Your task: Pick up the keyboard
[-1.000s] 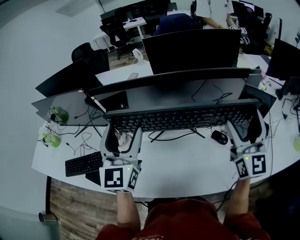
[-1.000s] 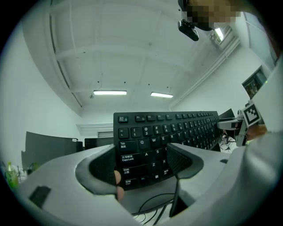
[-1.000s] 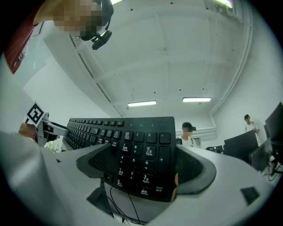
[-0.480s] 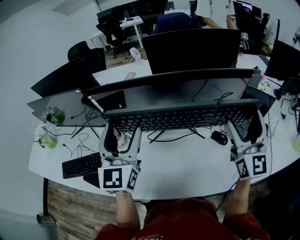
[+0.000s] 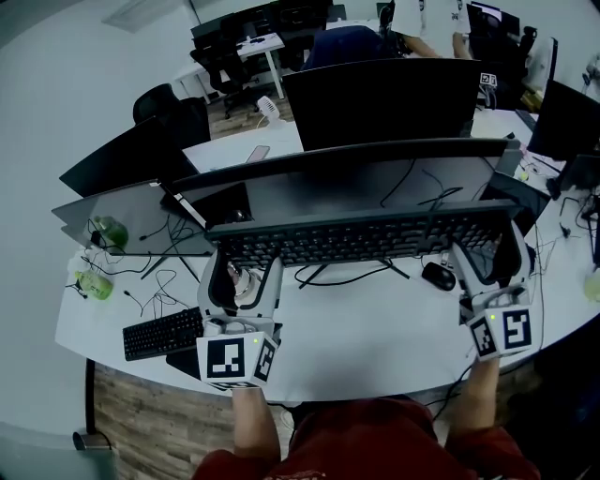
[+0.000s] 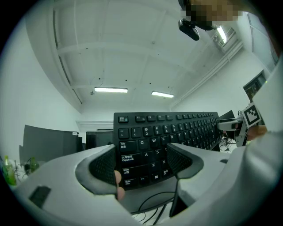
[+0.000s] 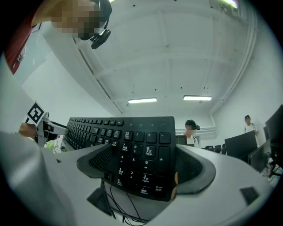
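Note:
A long black keyboard (image 5: 361, 236) hangs level above the white desk (image 5: 375, 337), in front of the monitors. My left gripper (image 5: 246, 274) is shut on its left end, and my right gripper (image 5: 489, 258) is shut on its right end. In the left gripper view the keyboard (image 6: 163, 132) stands between the two padded jaws of the left gripper (image 6: 141, 165), keys facing the camera. The right gripper view shows the number-pad end of the keyboard (image 7: 137, 145) clamped the same way in the right gripper (image 7: 141, 170).
A smaller black keyboard (image 5: 164, 330) lies at the desk's left front. A black mouse (image 5: 438, 274) and loose cables (image 5: 169, 277) lie under the held keyboard. Monitors (image 5: 384, 98) stand behind, green bottles (image 5: 108, 230) at far left. A person (image 5: 422, 19) is at a far desk.
Both grippers keep their hold on the keyboard at about the same height. Only the head view has drifted slightly.

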`<state>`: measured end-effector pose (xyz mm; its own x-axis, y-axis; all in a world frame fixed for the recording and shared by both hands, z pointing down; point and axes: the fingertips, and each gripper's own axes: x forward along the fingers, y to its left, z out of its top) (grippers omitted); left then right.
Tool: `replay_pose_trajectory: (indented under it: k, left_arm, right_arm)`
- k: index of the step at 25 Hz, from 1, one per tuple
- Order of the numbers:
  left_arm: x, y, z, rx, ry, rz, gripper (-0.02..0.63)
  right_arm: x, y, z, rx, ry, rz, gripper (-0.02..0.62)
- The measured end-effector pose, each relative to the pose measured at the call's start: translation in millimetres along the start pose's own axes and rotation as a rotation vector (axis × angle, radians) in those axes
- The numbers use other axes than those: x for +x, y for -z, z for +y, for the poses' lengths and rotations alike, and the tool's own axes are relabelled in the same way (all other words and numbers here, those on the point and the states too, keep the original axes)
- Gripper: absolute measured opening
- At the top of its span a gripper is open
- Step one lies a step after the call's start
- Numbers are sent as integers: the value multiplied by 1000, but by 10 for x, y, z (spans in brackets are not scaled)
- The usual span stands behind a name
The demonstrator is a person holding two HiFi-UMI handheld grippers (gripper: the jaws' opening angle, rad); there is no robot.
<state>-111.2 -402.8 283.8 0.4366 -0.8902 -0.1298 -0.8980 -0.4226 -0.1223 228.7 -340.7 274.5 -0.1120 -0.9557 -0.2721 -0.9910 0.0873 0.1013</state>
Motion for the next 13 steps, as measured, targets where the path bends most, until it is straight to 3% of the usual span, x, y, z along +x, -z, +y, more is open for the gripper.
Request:
replay_pose_trajectory:
  k: [13]
  left_arm:
    - [-82,-20,-73,-6,12,9,345]
  right_arm:
    - [-140,-38,-12,-1,10,12,443]
